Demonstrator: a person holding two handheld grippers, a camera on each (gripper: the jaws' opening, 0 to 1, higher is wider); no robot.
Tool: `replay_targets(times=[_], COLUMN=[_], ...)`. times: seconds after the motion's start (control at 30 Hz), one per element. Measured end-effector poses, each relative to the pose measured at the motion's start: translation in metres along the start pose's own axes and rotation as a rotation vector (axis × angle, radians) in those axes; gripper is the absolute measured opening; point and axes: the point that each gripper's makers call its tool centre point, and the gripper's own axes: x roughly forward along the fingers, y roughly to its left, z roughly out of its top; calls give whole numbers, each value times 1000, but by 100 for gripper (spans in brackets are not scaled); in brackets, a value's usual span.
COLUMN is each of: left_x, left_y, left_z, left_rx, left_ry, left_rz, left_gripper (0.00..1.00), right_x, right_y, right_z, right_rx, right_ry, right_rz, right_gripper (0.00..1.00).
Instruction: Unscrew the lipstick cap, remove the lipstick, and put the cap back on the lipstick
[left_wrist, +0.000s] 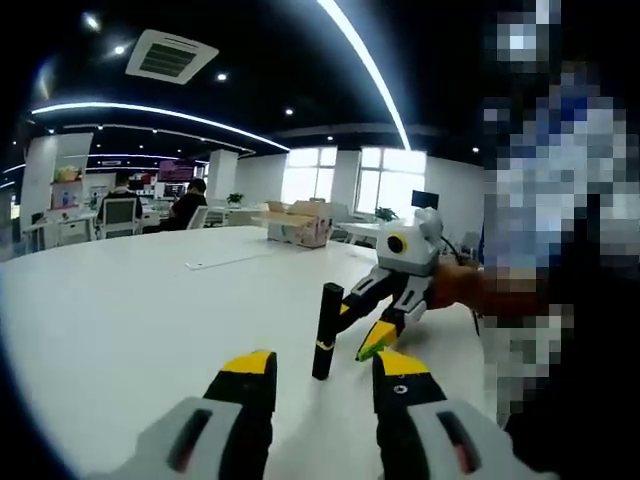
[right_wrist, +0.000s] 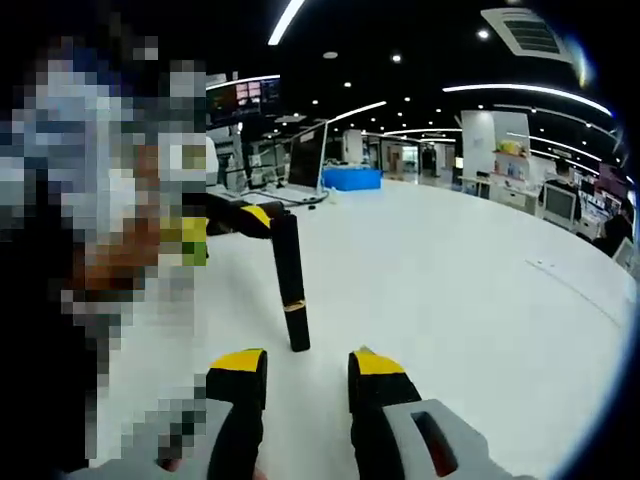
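A slim black lipstick (left_wrist: 326, 330) with a thin gold band stands upright on the white table (left_wrist: 130, 330). My left gripper (left_wrist: 325, 368) is open, and the lipstick's foot sits just ahead of the gap between its yellow tips. The right gripper (left_wrist: 358, 328) reaches in from the right, its tips close beside the lipstick's lower half. In the right gripper view the lipstick (right_wrist: 291, 285) stands just beyond my open right gripper (right_wrist: 307, 362). The left gripper (right_wrist: 228, 228) comes in from the left near the lipstick's top. Nothing is held.
An open cardboard box (left_wrist: 300, 222) and a flat white strip (left_wrist: 225, 262) lie far back on the table. A laptop (right_wrist: 300, 165) and a blue box (right_wrist: 350, 178) stand at the far edge. A person's hand (left_wrist: 470, 288) holds the right gripper. People sit at desks (left_wrist: 185, 205) behind.
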Motion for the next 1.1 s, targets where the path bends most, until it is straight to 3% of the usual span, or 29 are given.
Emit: replay_targets(times=[0.67,0.83,1.1], left_x=[-6,-14,-18], left_y=[-8,-9,-8], left_z=[-9,0,-3], left_rx=[3,-7,-14], left_ry=[18,-37,-39], left_rz=[-4,-12,5], left_gripper=[41,41,41], right_x=[2,5,12], right_y=[-2,0,5], right_z=[2,-1,0], right_rx=[-42,-38,-51], right_ry=[29,35,37], right_rz=[-4,6,30], right_gripper=[33,33,32])
